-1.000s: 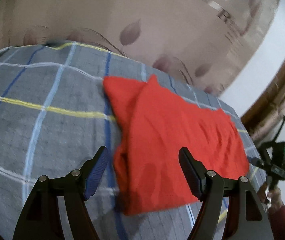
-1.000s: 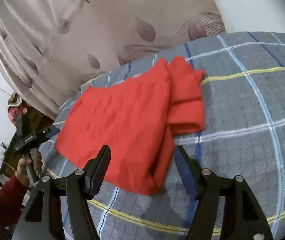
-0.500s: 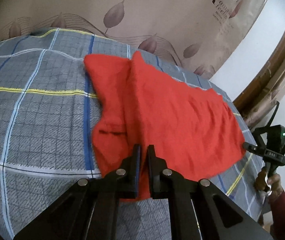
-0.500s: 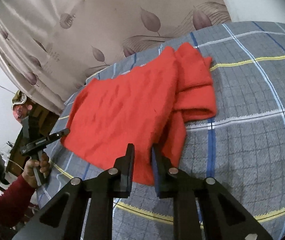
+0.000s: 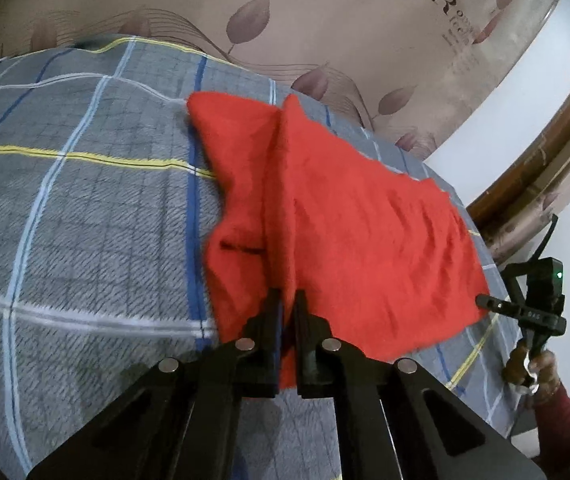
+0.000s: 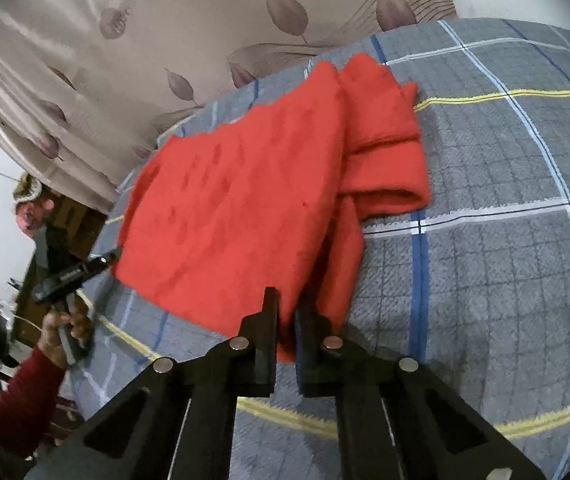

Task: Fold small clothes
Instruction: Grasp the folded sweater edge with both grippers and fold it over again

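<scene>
Red garment [image 5: 365, 240] on grey plaid blanket [image 5: 85, 220]; leaf-print curtain [image 5: 325, 20] behind. Left gripper [image 5: 288, 300] and right gripper [image 6: 285, 304] both clamp its near edge.

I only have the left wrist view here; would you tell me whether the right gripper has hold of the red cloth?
Observer: Yes. In the right wrist view the right gripper is shut, with the near edge of the red cloth pinched between its jaws.
Operator: Thank you. Does the cloth lie flat next to that gripper?
Observer: Not wholly. Up and to the right of the gripper in that view, a folded part lies doubled over in stacked layers on the checked blanket.
</scene>
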{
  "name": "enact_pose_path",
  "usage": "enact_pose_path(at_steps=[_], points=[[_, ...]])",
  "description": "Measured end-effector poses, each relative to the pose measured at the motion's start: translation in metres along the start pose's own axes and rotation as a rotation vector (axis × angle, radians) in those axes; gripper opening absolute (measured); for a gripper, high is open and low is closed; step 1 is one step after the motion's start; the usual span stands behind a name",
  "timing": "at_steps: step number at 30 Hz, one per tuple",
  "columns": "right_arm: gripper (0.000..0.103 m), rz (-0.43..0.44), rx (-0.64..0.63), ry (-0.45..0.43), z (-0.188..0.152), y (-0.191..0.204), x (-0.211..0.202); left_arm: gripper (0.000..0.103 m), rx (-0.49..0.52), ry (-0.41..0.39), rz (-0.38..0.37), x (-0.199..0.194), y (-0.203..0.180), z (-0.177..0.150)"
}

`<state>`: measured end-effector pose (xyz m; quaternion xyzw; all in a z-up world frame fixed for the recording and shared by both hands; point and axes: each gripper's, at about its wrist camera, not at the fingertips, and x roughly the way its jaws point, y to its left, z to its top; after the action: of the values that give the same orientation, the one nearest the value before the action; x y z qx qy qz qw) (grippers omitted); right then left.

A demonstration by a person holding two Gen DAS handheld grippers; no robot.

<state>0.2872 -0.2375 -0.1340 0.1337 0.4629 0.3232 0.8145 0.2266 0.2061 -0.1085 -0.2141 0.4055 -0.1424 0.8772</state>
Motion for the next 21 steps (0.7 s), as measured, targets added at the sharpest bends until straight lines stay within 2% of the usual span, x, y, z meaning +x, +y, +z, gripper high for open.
enact_pose_path(at_steps=[6, 9, 11, 13, 16, 17, 18, 20, 21], points=[[0.005, 0.014, 0.016, -0.008, -0.009, -0.003, -0.030, 0.004, -0.028, -0.002, -0.028, -0.022, 0.001, -0.012], [0.005, -0.002, 0.028, 0.002, -0.013, -0.010, -0.031, 0.004, -0.006, 0.012, -0.011, -0.018, 0.000, -0.019], [0.005, -0.021, 0.043, 0.016, -0.017, -0.017, -0.027, 0.004, -0.027, 0.018, -0.012, -0.015, 0.005, -0.022], [0.007, -0.037, 0.037, 0.012, -0.021, -0.018, -0.026, 0.004, -0.041, -0.010, -0.012, -0.016, 0.008, -0.022], [0.010, -0.010, 0.036, -0.038, -0.018, -0.017, -0.034, 0.007, -0.022, -0.073, -0.002, -0.024, 0.006, -0.017], [0.013, -0.026, 0.023, -0.061, -0.014, -0.014, -0.036, 0.008, -0.013, -0.080, 0.006, -0.025, 0.004, -0.014], [0.021, -0.018, 0.016, -0.079, -0.010, -0.013, -0.037, 0.010, 0.001, -0.083, 0.017, -0.025, 0.002, -0.012], [0.036, -0.009, 0.003, -0.082, -0.004, -0.010, -0.034, 0.029, 0.018, -0.092, 0.036, -0.025, 0.001, -0.007], [0.038, -0.010, -0.005, -0.078, -0.003, -0.008, -0.032, 0.035, 0.016, -0.093, 0.036, -0.025, 0.001, -0.007]])
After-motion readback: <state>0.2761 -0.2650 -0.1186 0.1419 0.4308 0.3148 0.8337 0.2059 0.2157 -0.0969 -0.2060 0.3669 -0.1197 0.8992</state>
